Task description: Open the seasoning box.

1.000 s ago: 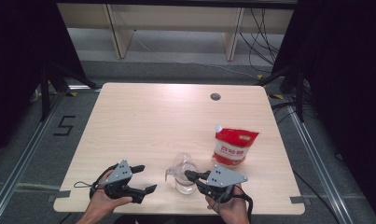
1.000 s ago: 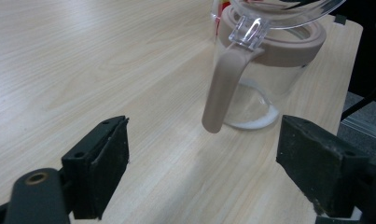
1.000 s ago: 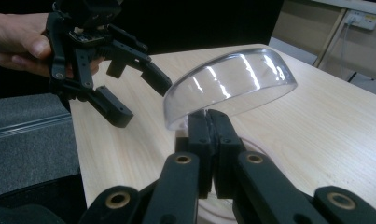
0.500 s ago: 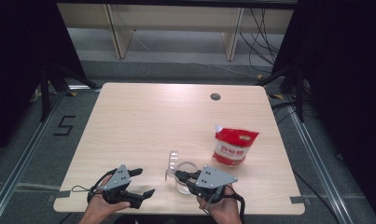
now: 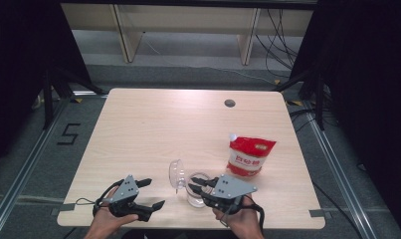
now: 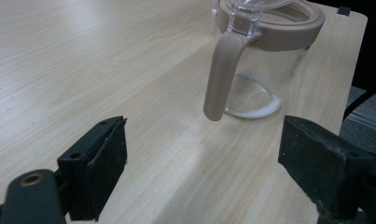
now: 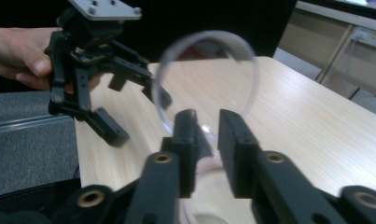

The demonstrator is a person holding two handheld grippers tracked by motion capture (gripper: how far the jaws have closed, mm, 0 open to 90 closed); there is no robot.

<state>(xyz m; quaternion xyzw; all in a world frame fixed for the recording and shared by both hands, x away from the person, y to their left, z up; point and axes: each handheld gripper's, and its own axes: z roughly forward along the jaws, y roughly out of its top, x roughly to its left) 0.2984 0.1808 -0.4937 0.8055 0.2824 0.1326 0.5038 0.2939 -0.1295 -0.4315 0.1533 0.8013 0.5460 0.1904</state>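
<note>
A clear jar [image 5: 194, 195] with a beige rim and handle [image 6: 220, 74] stands near the table's front edge, a little white powder at its bottom [image 6: 256, 110]. Its clear round lid [image 5: 176, 175] is tipped up on the left side of the rim. My right gripper [image 5: 197, 185] reaches over the jar's rim from the right. Its jaws have just been opening and stand a narrow gap apart, with the lid [image 7: 206, 79] just beyond them and nothing pressed between the pads. My left gripper [image 5: 154, 193] rests left of the jar, jaws wide open, the handle ahead of it.
A red and white pouch [image 5: 250, 157] stands right of the jar, behind my right hand. The wooden table [image 5: 163, 129] has a small round hole [image 5: 230, 103] near its far edge. Black curtains flank the table, and cables lie on the floor beyond.
My right gripper has shifted slightly left over the jar and its jaws have parted a little. The lid now stands upright. My left gripper has barely moved.
</note>
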